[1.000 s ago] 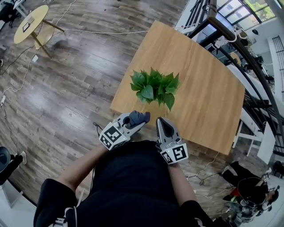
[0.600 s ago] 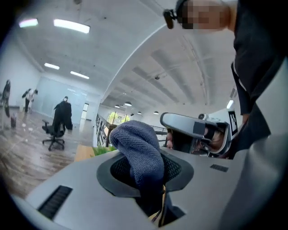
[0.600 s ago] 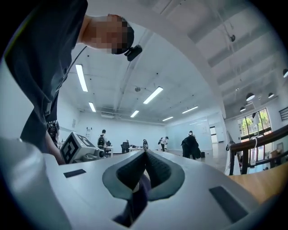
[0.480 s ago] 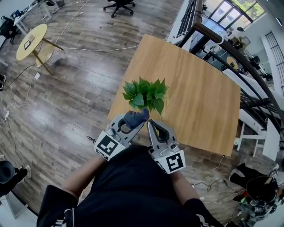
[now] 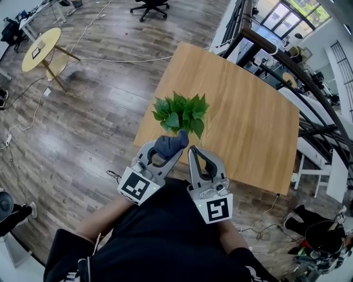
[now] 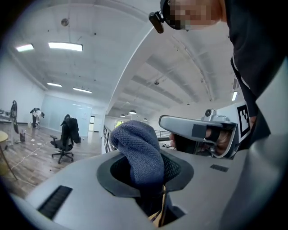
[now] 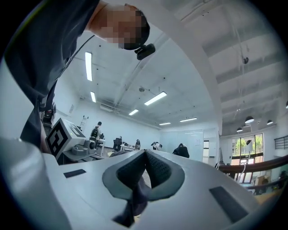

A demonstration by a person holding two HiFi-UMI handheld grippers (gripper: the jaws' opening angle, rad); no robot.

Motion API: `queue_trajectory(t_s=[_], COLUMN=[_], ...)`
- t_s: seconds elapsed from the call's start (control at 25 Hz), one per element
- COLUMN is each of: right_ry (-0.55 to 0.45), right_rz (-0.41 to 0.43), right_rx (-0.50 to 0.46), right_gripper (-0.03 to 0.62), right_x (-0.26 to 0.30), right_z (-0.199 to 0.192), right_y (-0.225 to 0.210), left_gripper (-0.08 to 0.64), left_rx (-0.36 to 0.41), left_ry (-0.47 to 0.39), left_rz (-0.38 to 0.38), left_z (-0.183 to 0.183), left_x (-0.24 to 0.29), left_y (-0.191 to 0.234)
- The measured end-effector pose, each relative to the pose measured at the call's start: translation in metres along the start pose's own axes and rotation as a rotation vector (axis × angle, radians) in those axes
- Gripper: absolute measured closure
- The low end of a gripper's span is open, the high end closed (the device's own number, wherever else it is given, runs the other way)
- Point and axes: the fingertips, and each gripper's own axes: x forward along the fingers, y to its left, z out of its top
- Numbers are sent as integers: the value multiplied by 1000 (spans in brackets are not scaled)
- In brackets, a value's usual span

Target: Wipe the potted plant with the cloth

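The potted plant [image 5: 181, 114], a small bush of green leaves, stands near the front edge of the wooden table [image 5: 248, 118]. My left gripper [image 5: 177, 142] is shut on a blue-grey cloth [image 5: 168, 146], which bulges up between its jaws just in front of the plant. In the left gripper view the cloth [image 6: 138, 152] fills the closed jaws of the left gripper [image 6: 140, 158], and the right gripper [image 6: 198, 133] shows beside it. My right gripper [image 5: 192, 150] is held next to the left one, short of the leaves. Its jaws [image 7: 145, 156] meet with nothing held. Both point level into the room.
A round yellow side table [image 5: 47, 36] and an office chair [image 5: 148, 5] stand on the wood floor at the left, with cables [image 5: 121, 43] trailing across it. A dark railing [image 5: 287, 60] runs behind the table's far right side.
Both grippers have risen toward the head camera and look larger. The cloth stays clamped in the left one and now sits close under the plant's front leaves.
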Motion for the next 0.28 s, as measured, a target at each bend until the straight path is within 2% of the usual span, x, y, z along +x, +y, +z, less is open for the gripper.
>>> queue_trajectory(t_s=[0.12, 0.28], right_ry=[-1, -12], right_rz=[-1, -13], right_rx=[4, -11], right_gripper=[575, 575], right_x=[-3, 4], right_z=[0, -1], right_y=[0, 1], left_gripper=[437, 437], left_rx=[-22, -13], left_ry=[-23, -37], left_rz=[5, 40], left_z=[-3, -1], left_x=[-6, -14], left_y=[-4, 7])
